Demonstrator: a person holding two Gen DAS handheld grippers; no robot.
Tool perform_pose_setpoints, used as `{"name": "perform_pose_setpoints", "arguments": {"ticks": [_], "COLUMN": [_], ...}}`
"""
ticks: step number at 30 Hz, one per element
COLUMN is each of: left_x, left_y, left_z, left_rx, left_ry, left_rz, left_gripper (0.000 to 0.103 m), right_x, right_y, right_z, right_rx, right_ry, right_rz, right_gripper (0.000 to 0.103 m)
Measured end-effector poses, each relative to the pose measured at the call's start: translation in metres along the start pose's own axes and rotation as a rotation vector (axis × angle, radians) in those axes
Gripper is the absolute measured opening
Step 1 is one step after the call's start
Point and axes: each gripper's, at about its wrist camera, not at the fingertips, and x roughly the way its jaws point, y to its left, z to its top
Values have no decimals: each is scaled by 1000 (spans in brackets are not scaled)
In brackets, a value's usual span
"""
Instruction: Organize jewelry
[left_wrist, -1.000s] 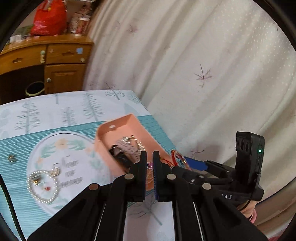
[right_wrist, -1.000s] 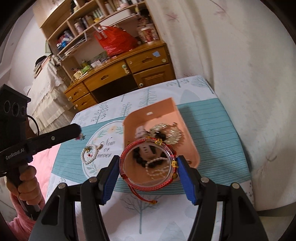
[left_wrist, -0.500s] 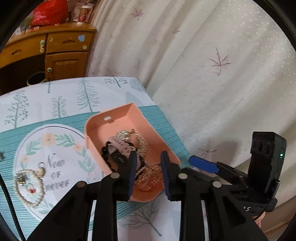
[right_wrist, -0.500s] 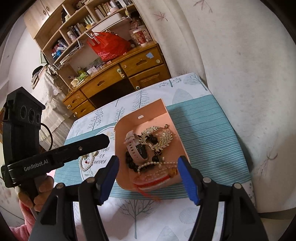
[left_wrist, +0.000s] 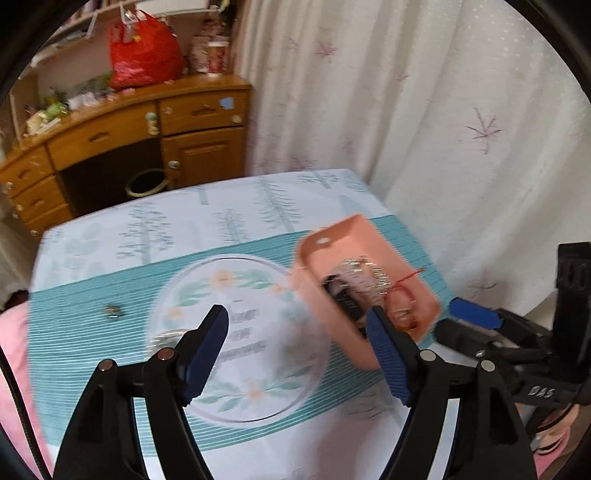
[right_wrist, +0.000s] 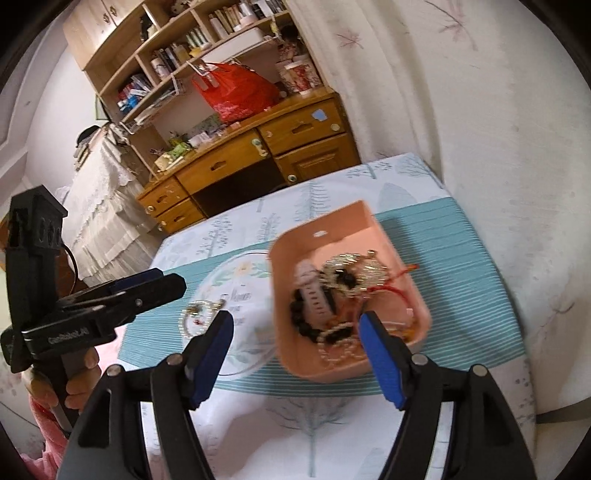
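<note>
A pink tray (right_wrist: 325, 221) stands on the teal cloth. It holds a pale watch (right_wrist: 314, 291), a black bead bracelet (right_wrist: 299, 317), a gold piece (right_wrist: 354, 273), a pearl strand (right_wrist: 336, 332) and a red corded bangle (right_wrist: 384, 291). My right gripper (right_wrist: 295, 317) hovers at the tray's near left corner; its jaws are opening with nothing between them. My left gripper (left_wrist: 295, 314) hangs over the cloth's round print, left of the tray (left_wrist: 332, 240); its jaws are opening wide and are empty. A pearl bracelet (right_wrist: 195, 317) and a small charm (left_wrist: 112, 312) lie on the cloth.
The table's right side meets a white curtain (left_wrist: 443, 129). Behind the table stands a wooden desk (right_wrist: 258, 155) with shelves and a red bag (right_wrist: 236, 92). A hand (right_wrist: 77, 373) in a pink sleeve holds the left gripper's handle at the near left.
The red bangle has left the right jaws and now lies in the tray. The left jaws went from shut to wide open, and that gripper swung left away from the tray.
</note>
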Motion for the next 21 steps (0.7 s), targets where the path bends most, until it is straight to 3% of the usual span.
{"name": "perform_pose_setpoints", "arguments": {"ticks": [10, 15, 21], "left_x": [-31, -27, -12], "left_y": [62, 102, 158], "left_z": [-17, -20, -13], "left_rx": [-62, -147, -285], "left_ry": [7, 15, 32], "left_rz": [151, 255, 290], "left_gripper": [82, 84, 84], "right_x": [27, 56, 106], "right_y": [56, 96, 135], "right_z": [-9, -20, -38], "right_rx": [-83, -210, -390], "right_ry": [-16, -1, 63], "right_rz": [70, 72, 46], "right_gripper": [71, 71, 71]}}
